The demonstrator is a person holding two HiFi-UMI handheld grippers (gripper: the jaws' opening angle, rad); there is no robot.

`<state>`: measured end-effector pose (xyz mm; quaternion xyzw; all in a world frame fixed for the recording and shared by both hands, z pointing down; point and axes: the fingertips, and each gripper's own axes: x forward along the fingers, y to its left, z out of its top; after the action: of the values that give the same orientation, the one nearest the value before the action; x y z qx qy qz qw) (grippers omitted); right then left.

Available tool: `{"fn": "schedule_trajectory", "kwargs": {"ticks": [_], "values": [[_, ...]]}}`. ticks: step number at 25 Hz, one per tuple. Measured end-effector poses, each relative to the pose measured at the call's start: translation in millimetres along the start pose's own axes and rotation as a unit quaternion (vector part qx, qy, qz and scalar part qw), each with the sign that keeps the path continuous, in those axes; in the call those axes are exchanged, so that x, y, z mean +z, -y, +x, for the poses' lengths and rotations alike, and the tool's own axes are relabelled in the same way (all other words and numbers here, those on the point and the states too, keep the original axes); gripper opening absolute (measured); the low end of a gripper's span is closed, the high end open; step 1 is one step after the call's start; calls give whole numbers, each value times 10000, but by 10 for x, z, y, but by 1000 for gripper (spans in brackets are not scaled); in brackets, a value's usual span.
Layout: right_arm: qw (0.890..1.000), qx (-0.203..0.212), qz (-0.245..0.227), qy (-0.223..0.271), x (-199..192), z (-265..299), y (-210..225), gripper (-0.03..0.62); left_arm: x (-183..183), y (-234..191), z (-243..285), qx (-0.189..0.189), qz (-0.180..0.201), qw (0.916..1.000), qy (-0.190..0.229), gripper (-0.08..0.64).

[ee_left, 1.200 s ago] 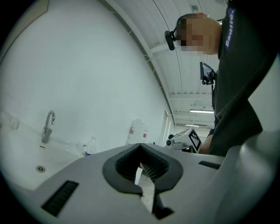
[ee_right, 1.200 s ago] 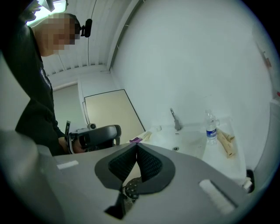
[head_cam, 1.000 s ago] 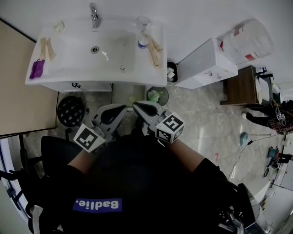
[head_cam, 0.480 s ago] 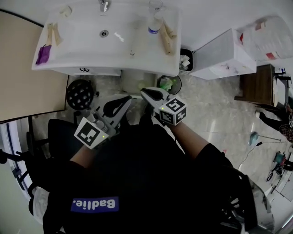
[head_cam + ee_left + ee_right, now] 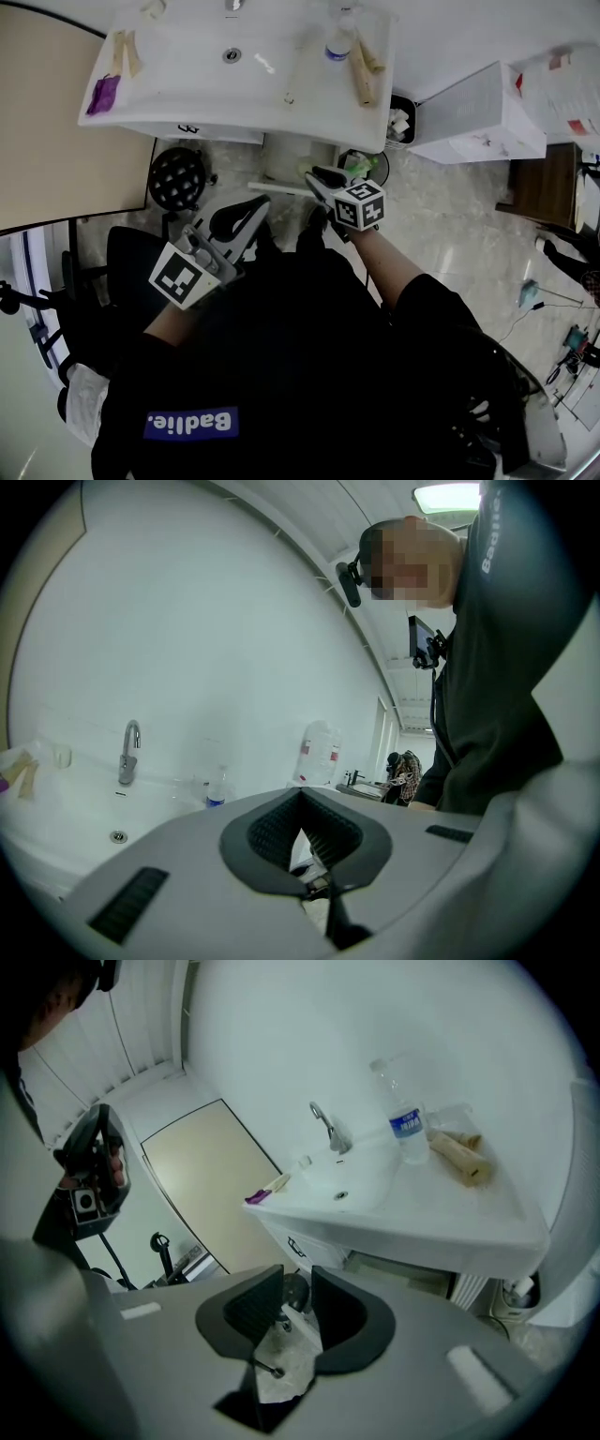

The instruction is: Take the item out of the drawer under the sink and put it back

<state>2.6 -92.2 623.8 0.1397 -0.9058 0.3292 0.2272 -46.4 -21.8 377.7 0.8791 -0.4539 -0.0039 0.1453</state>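
Just beyond the right gripper [image 5: 292, 1288], past its jaw tips and a little above them, sits the drawer [image 5: 302, 1247] under the sink [image 5: 412, 1213], closed, its handle untouched. Those jaws have just been opening and stand partly apart with nothing between them. Off to its left, the left gripper [image 5: 300, 803] hangs pinched together and empty. The item is out of sight (presumably inside the drawer), so the whole task looks to lie ahead: open, lift out, return.
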Motion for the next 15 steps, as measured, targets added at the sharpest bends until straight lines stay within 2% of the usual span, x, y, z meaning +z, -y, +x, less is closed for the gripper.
{"fn": "schedule_trajectory", "kwargs": {"ticks": [7, 15], "values": [[9956, -525, 442, -636, -469, 188, 450, 103, -15, 26, -10, 17, 33, 10000, -39, -8], [9829, -1161, 795, -1185, -778, 380, 942, 112, -119, -43, -86, 243, 22, 9995, -193, -8]]}}
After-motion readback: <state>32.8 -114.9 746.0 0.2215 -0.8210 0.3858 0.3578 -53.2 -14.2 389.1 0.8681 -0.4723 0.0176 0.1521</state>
